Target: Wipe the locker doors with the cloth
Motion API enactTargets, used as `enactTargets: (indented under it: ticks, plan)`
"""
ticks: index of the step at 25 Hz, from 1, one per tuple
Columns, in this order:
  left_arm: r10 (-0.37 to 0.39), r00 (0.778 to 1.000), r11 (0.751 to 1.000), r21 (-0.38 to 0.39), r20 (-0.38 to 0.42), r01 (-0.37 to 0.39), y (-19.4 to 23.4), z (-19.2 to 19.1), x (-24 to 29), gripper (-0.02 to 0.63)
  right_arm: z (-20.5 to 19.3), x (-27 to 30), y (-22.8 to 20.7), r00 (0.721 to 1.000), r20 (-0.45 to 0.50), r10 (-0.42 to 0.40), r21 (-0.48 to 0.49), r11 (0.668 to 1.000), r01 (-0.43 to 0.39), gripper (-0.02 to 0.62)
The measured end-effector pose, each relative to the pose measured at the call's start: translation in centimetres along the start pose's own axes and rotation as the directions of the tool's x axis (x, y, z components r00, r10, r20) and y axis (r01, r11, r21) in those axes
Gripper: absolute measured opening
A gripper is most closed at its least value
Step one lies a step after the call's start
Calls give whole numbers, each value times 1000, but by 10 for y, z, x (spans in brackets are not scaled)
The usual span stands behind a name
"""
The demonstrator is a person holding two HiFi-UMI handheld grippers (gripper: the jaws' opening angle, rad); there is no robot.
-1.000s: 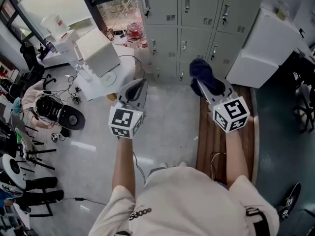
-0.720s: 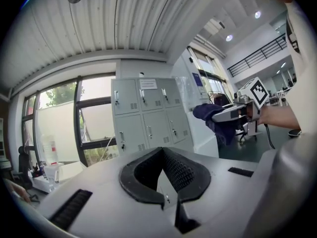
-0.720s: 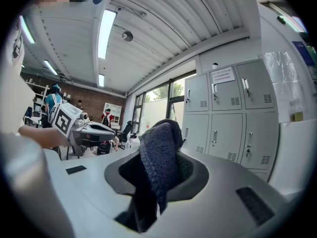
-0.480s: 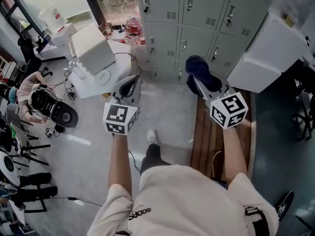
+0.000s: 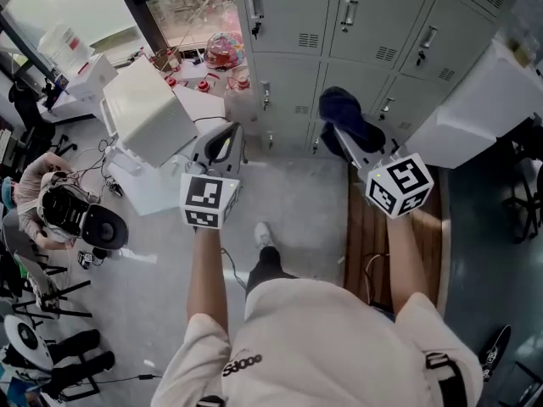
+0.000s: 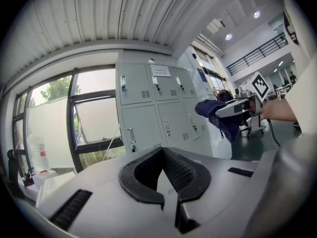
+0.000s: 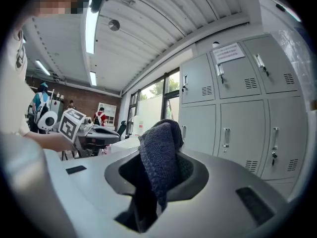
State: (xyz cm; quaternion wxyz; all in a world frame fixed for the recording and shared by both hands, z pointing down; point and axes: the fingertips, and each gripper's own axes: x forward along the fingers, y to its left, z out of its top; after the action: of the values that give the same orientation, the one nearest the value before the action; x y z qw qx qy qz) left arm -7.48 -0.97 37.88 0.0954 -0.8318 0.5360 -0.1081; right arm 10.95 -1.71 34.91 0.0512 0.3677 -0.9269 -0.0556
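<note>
Jaws of my right gripper (image 7: 151, 192) clamp the dark cloth (image 7: 159, 148); the left gripper (image 6: 171, 205) is closed on nothing. Wiping has not begun, so next I press the cloth onto the locker doors (image 5: 373, 24).

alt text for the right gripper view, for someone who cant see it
The right gripper has a dark blue cloth clamped in its jaws, the fabric bunched up above them. It faces a bank of grey locker doors on the right, which the cloth is not touching. On the left, a hand holds the left gripper out in front of bright windows.
</note>
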Motion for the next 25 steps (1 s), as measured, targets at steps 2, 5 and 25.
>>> enactTargets:
  ticks: [2, 5, 25]
  plan:
    - [-15, 1000, 1000, 17, -3, 15, 39, 0, 24, 12, 12, 45, -8, 1000, 9, -6, 2, 1000, 6, 89]
    - [-31, 999, 999, 21, 22, 31, 91, 6, 56, 12, 27, 101, -18, 1000, 13, -10, 8, 1000, 10, 89]
    - [-69, 998, 997, -26, 9, 69, 201, -17, 192, 12, 48, 272, -111, 998, -18, -57, -41, 998, 57, 87]
